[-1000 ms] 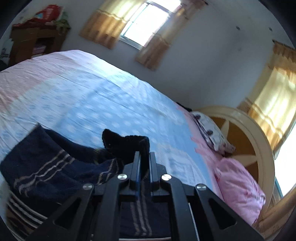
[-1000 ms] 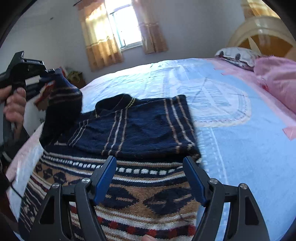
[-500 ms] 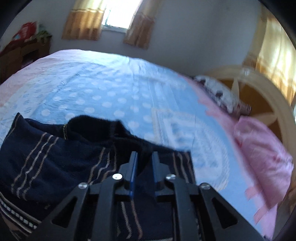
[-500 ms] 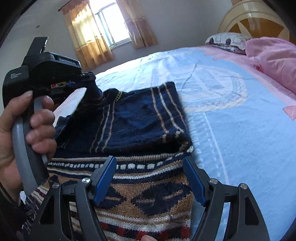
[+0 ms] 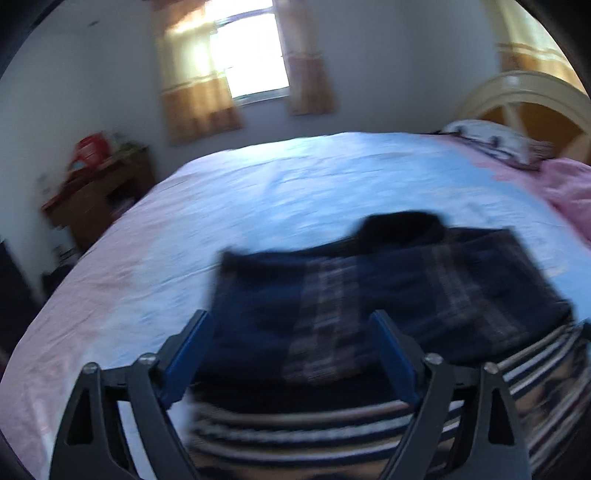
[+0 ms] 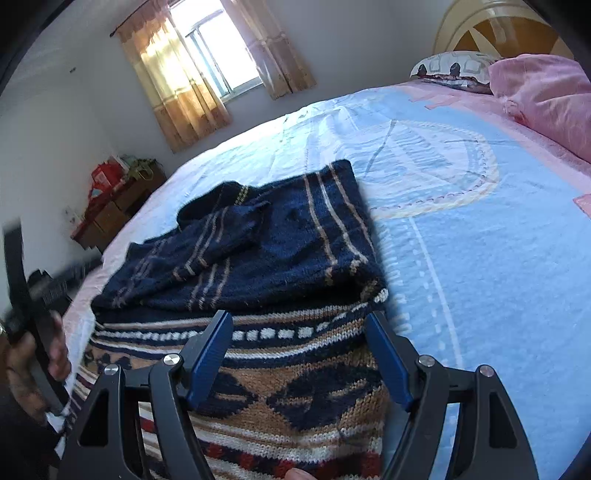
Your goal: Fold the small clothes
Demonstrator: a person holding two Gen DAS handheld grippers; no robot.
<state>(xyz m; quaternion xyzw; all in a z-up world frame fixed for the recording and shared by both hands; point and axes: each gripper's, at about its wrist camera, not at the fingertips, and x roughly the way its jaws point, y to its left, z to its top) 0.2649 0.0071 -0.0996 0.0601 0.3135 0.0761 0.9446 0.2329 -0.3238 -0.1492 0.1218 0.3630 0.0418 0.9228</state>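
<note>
A small knitted sweater (image 6: 280, 254) lies on the bed, navy with tan stripes at the top and a tan, white and red patterned body (image 6: 295, 391) nearer me. Both sleeves are folded across its chest. My right gripper (image 6: 299, 321) is open and empty, low over the patterned body. My left gripper (image 5: 290, 325) is open and empty, hovering over the sweater's (image 5: 388, 295) left side; that view is motion-blurred. The left gripper's body and the hand holding it (image 6: 33, 332) show at the left edge of the right wrist view.
The bed (image 6: 461, 236) has a light blue and pink sheet. A pink pillow (image 6: 546, 99) and a patterned pillow (image 6: 454, 68) lie by the cream headboard (image 6: 491, 26). A wooden cabinet (image 5: 96, 199) stands by the bed's far left side, under a curtained window (image 5: 251, 66).
My left gripper let go of the sleeve it was shut on, left it folded across the chest, opened and pulled back to the left. My right gripper stayed open and in place.
</note>
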